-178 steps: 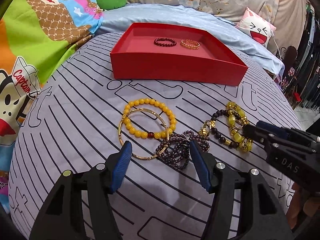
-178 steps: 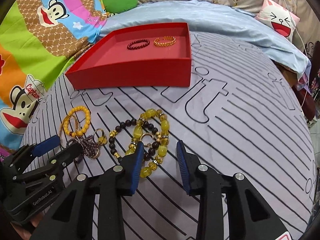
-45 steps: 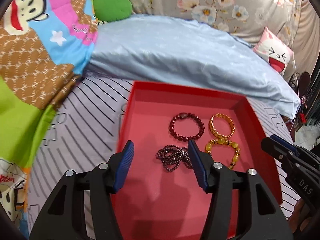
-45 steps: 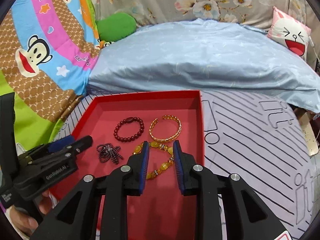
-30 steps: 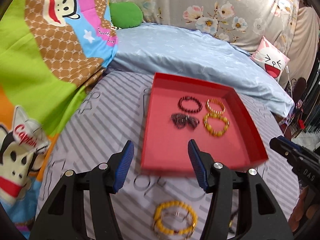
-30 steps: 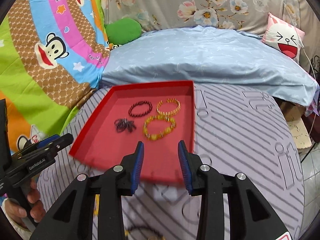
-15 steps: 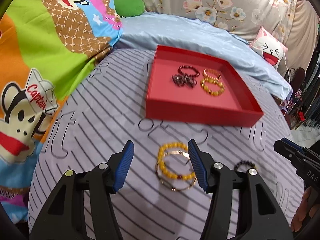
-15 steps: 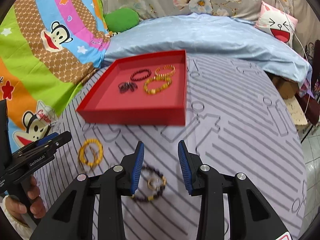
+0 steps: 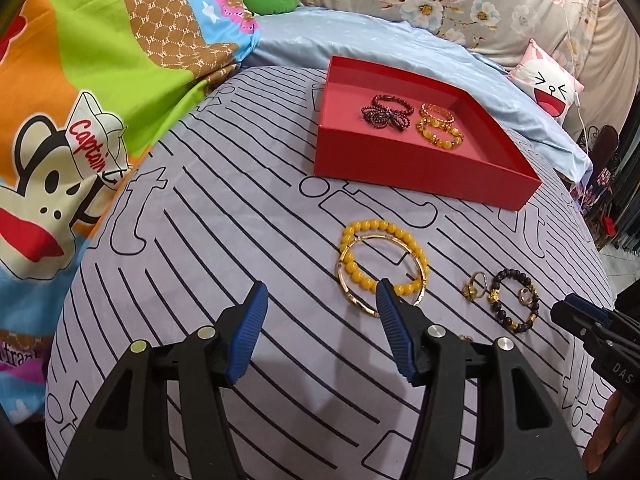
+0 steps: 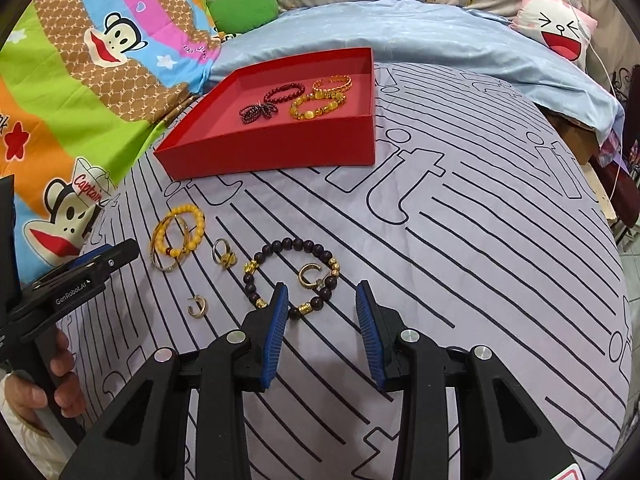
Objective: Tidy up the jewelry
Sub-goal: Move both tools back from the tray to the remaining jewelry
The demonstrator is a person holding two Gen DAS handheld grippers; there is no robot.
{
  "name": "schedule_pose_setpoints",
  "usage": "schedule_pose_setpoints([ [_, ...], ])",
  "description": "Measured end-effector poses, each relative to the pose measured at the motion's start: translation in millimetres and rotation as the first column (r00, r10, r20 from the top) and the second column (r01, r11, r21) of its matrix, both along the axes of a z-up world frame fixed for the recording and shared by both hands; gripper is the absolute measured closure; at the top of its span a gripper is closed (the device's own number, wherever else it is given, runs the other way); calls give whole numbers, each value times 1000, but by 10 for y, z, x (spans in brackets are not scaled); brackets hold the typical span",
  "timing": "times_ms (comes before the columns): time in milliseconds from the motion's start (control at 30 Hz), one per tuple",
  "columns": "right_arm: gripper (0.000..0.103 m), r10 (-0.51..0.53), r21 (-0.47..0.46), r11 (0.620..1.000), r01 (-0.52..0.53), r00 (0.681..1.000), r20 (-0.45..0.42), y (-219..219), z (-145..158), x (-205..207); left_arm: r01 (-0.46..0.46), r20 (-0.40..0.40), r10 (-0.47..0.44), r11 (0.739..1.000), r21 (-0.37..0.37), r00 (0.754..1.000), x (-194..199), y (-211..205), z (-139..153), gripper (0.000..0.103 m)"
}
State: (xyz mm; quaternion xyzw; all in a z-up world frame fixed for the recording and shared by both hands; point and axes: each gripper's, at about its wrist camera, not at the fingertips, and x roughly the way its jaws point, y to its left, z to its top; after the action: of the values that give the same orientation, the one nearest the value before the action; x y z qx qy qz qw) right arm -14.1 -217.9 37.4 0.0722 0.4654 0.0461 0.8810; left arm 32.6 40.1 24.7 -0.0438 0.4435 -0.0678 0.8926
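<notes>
I'm over a bed (image 9: 224,216) with a grey striped sheet, a blue quilt (image 10: 440,36) bunched behind it and a cartoon monkey blanket (image 9: 80,92) off to one side. On the sheet sits a red tray (image 9: 420,168) holding four bracelets at its far end — two dark red, two golden. Nearer me, loose on the sheet, lie a yellow bead bracelet (image 9: 382,258) with a gold bangle (image 9: 360,280) overlapping it, a dark bead bracelet (image 10: 292,276), a gold ring (image 10: 223,257) between those two groups, and two small gold hoop earrings — one (image 10: 310,275) inside the dark bracelet's loop, one (image 10: 198,306) alone closer to me. My left gripper (image 9: 320,326) has its jaws open and empty, hovering above the sheet with one pad lined up over the near edge of the yellow bracelet. My right gripper (image 10: 322,316) also has its jaws apart, holding nothing, poised over the near arc of the dark bracelet. A hand (image 10: 48,384) grips the left tool's handle at the edge of the right view.
</notes>
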Motion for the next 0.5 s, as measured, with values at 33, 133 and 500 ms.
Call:
schedule_pose_setpoints([
  [33,68,-1,0,1000,1,1000,0,3,-3,2,2,1,-2,1000,0,1000,-4,-3,-5,50],
  [133,68,-7,0,1000,7,1000,-3,-5,-23,13,3,-1,-3,1000,4,1000,-3,-18,-26,50],
  [500,68,14,-6,1000,-14,1000,-19,72,-94,100,37,4,-37,999,23,999,3,-147,-25,49],
])
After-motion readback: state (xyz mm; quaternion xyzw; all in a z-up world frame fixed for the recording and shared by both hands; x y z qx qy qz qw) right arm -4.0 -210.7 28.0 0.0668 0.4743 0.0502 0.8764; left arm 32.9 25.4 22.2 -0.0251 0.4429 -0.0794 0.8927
